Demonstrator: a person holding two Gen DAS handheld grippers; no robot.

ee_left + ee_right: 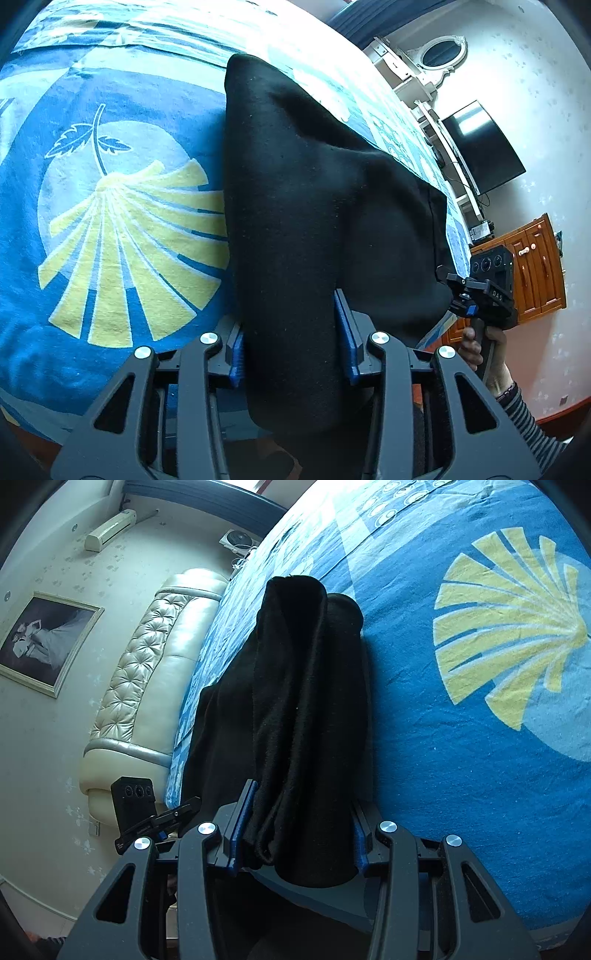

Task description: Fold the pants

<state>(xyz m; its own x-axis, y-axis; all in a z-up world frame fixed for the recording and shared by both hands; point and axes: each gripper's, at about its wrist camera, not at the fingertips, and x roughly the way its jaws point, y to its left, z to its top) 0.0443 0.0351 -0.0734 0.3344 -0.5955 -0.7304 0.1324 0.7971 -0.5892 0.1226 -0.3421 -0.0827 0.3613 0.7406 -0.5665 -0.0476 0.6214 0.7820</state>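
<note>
The black pants (314,221) hang bunched over the blue bedspread (110,229), held between your grippers. Your left gripper (293,343) pinches one thick fold; your right gripper (303,830) clamps another bundle. The headboard (147,672) lies beyond.

Matt black fleecy cloth pants (295,229), woven cotton-like bedspread (110,221), glossy tufted leather headboard (147,664)

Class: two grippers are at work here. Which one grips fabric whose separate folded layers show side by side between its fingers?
The right gripper: the black pants show several layered edges between its blue pads. In the left gripper the cloth looks like one smooth bundle.
</note>
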